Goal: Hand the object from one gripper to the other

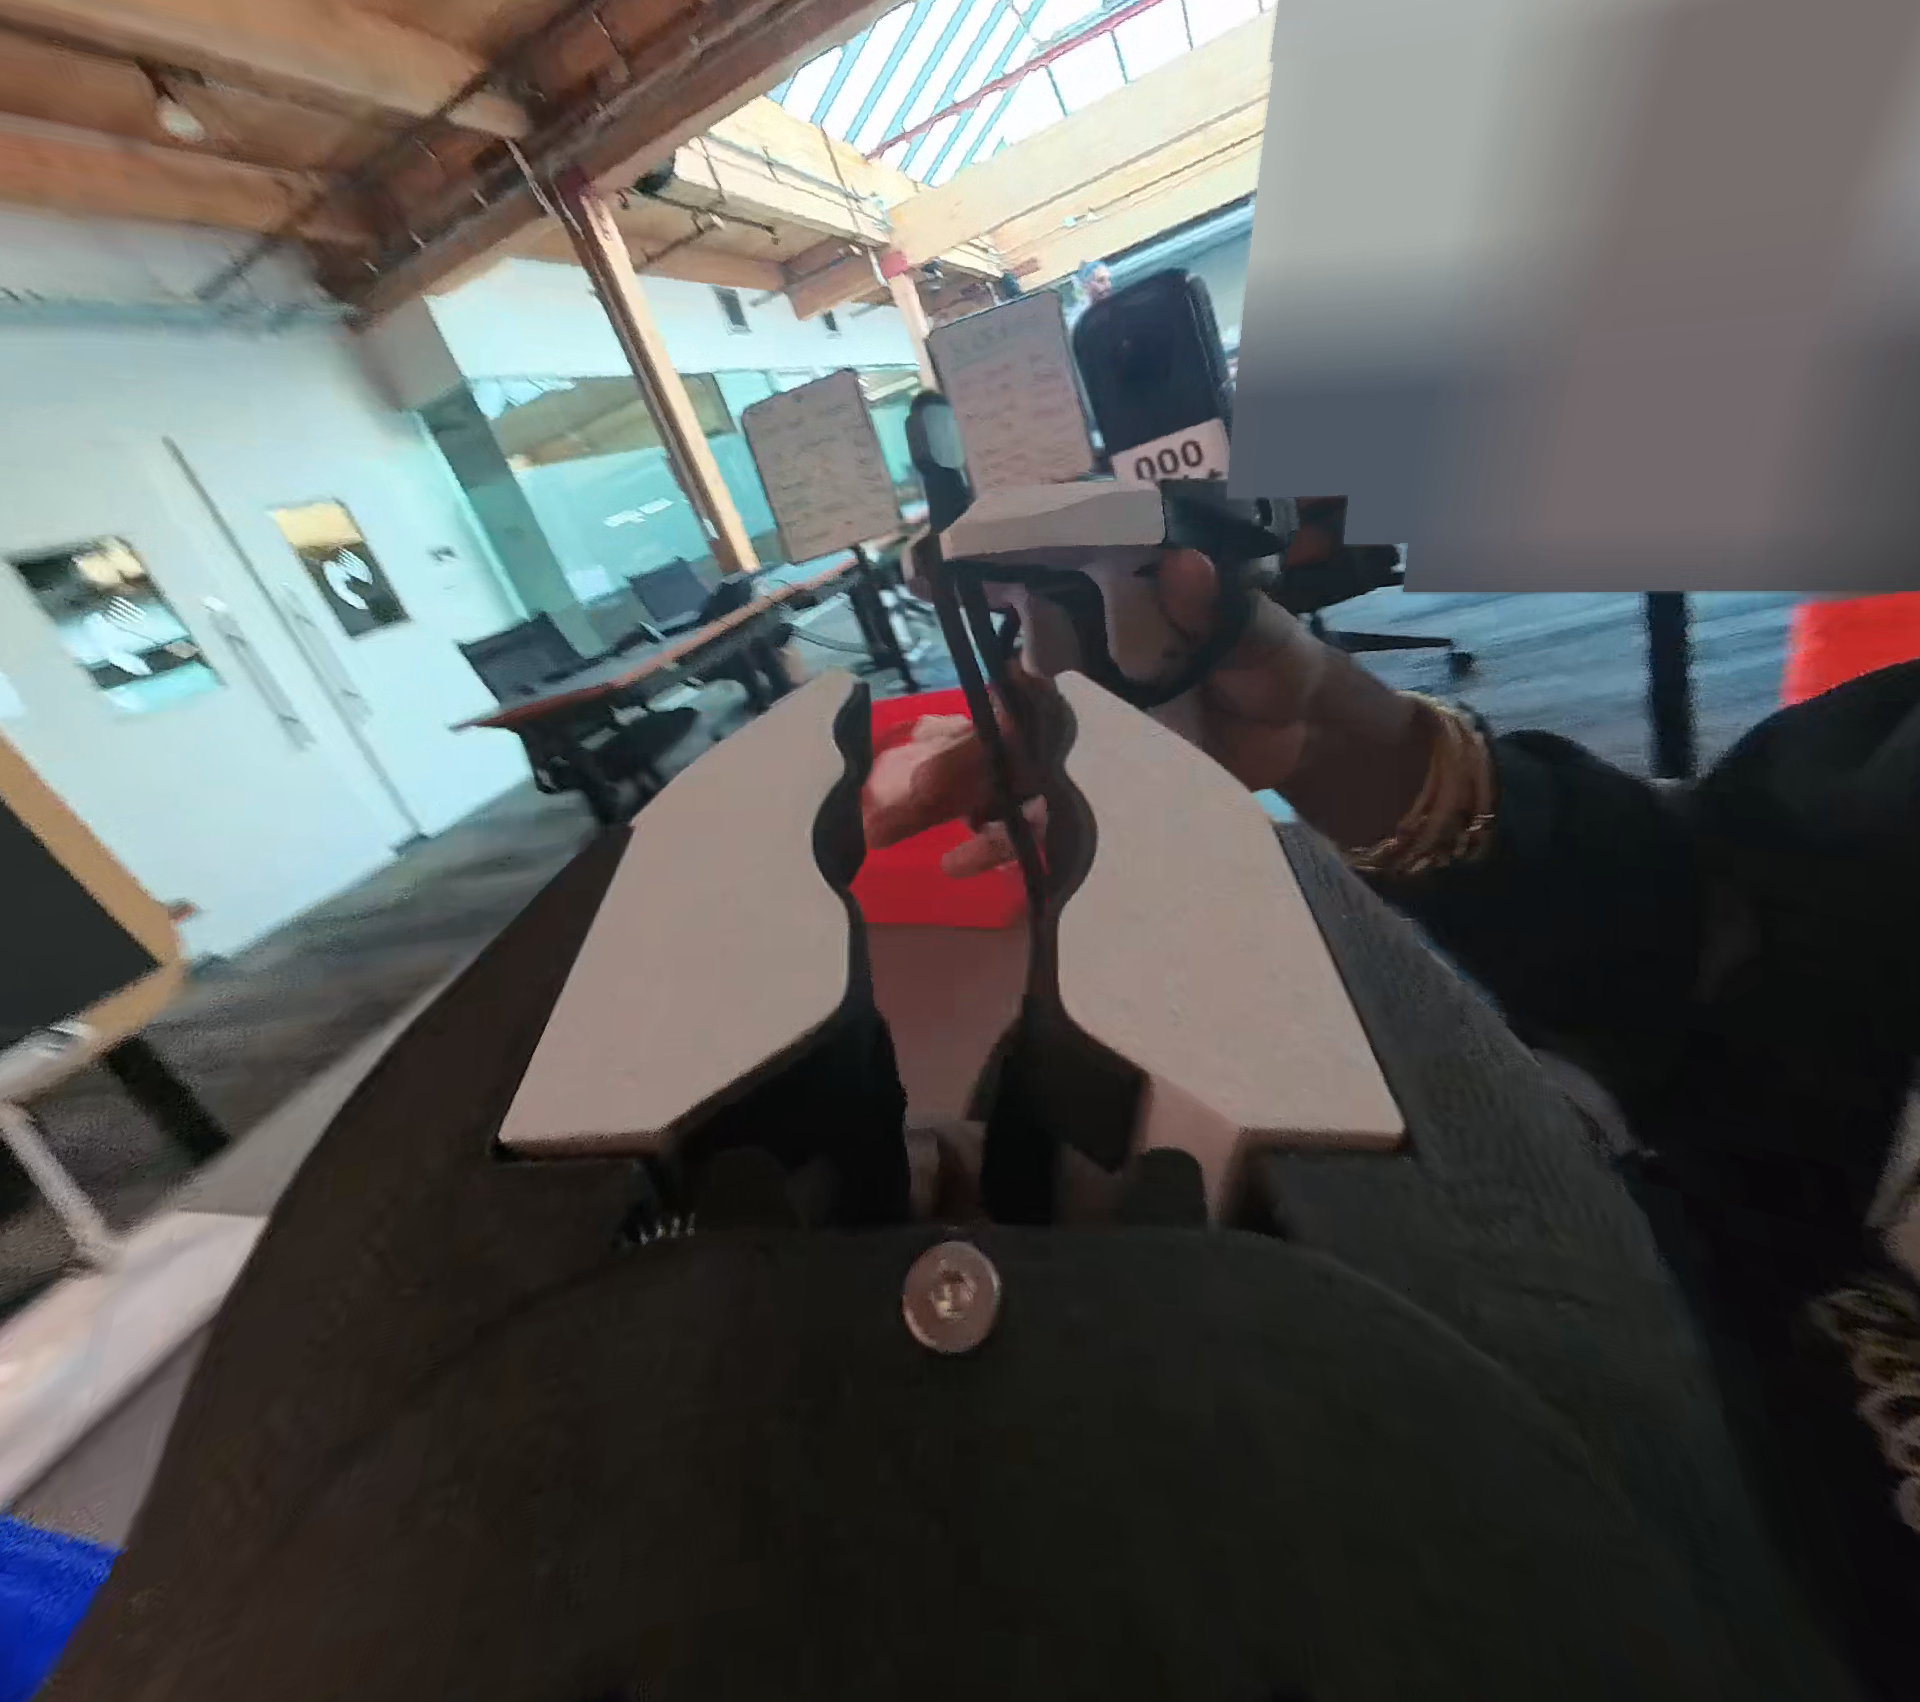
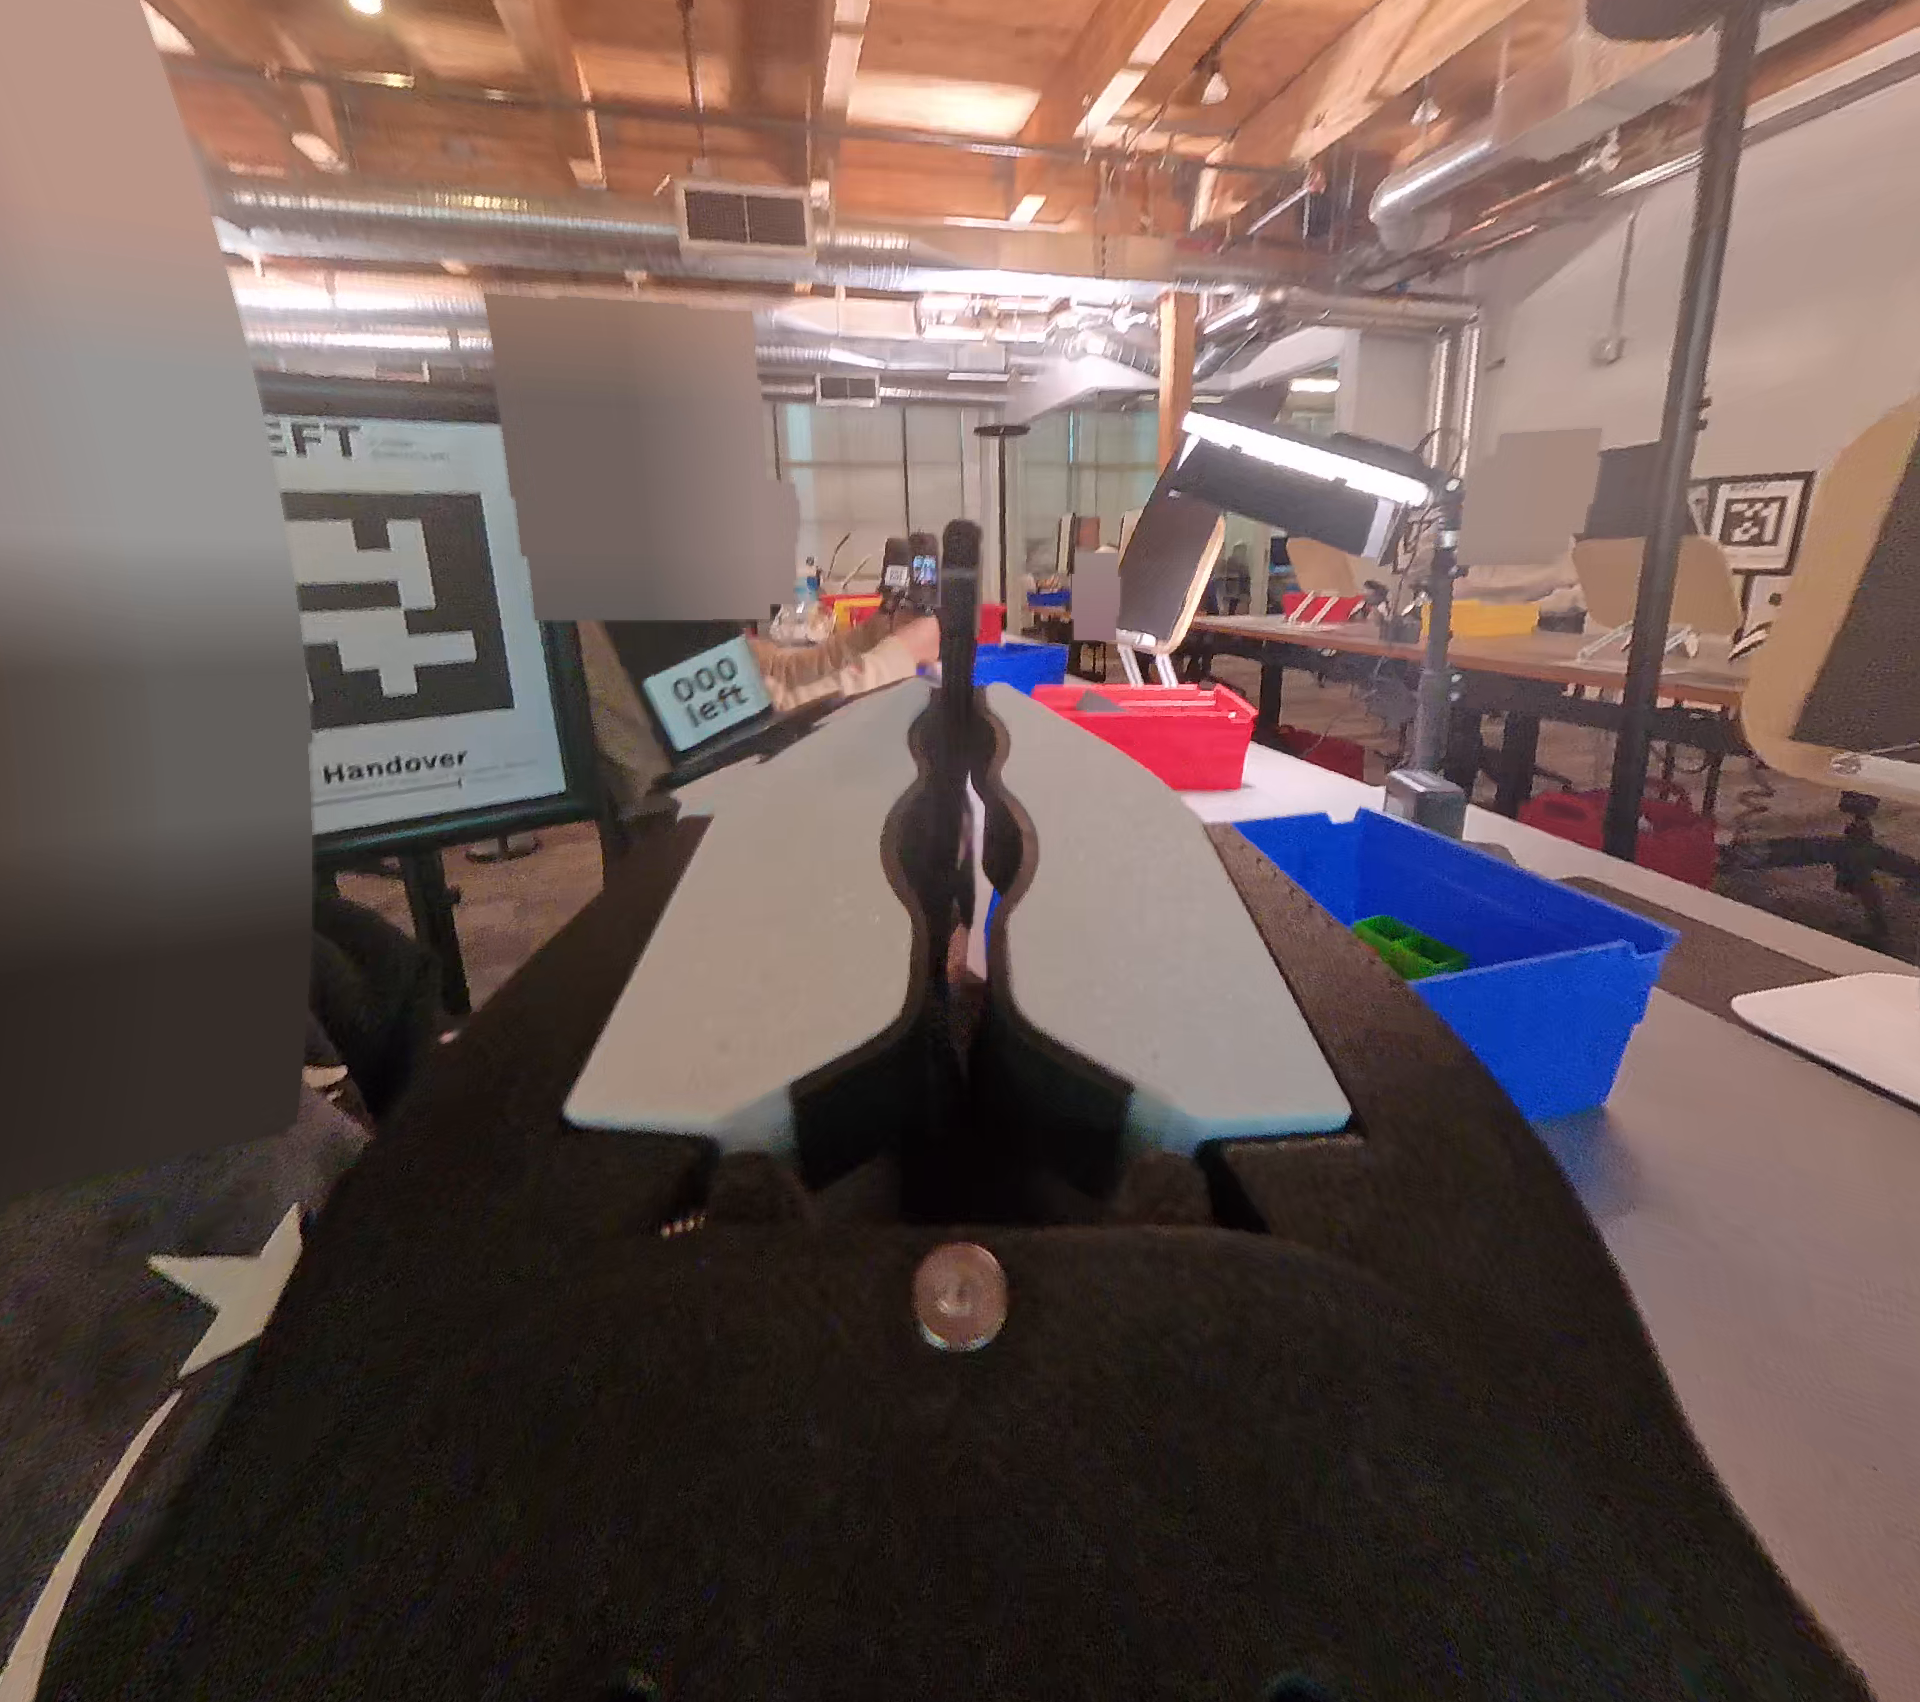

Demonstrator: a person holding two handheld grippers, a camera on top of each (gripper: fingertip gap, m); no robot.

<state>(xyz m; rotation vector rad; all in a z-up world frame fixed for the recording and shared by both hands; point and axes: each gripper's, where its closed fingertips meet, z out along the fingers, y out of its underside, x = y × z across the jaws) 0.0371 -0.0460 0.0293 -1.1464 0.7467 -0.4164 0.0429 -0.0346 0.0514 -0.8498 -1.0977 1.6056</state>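
**Desk:** What is lower centre in the left wrist view?

**Me:** My left fingers [image 1: 727, 904], grey-faced and released, with a clear gap between them. A thin black stick [image 1: 982, 717] runs up through that gap, lying close along the inner edge of the right-hand finger. Whether it touches the pad there I cannot tell.

**Desk:** And who has the stick?

**Me:** My right fingers [image 2: 1122, 904], centre frame in the right wrist view, are clenched on it. Its rounded upper end stands above their tips, near mid-frame. In the left wrist view those same fingers show side-on just above centre, with the stick hanging down from them and tilting toward the lower right.

**Desk:** What else is in the left view?

**Me:** My hand [image 1: 1247, 717] grips the far handle, right of centre, with gold bracelets [image 1: 1444, 779] at the wrist. A red bin [image 1: 935, 899] shows behind the gap.

**Desk:** And the right view?

**Me:** At lower right a blue bin [image 2: 1507, 998] sits on the grey worktop [image 2: 1714, 1133], with a small green box [image 2: 1413, 946] inside. Another red bin [image 2: 1153, 738] is farther back, just right of centre. At mid left stands a board with a black-and-white pattern [image 2: 405, 603].
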